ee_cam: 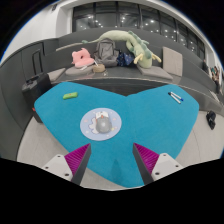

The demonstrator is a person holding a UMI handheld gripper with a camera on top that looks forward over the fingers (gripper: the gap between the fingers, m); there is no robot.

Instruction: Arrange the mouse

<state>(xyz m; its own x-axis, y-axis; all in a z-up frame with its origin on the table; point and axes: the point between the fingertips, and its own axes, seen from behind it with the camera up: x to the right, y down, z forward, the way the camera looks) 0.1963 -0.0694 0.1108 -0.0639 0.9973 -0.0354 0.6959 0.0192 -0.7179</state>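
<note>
A grey computer mouse [101, 124] sits on a round pale mouse mat [100, 123] in the middle of a teal table top [150, 120]. My gripper [113, 161] hovers above the table's near edge, short of the mouse. Its two fingers [79, 160] with magenta pads are spread wide apart and hold nothing. The mouse lies ahead of the fingers, slightly toward the left one.
A small green object [70, 96] lies on the teal top at the left, a pale pen-like object [176, 97] at the right. Behind stands a dark desk [60, 55] with plush toys [130, 42] and a pink item [83, 60]. Windows line the back wall.
</note>
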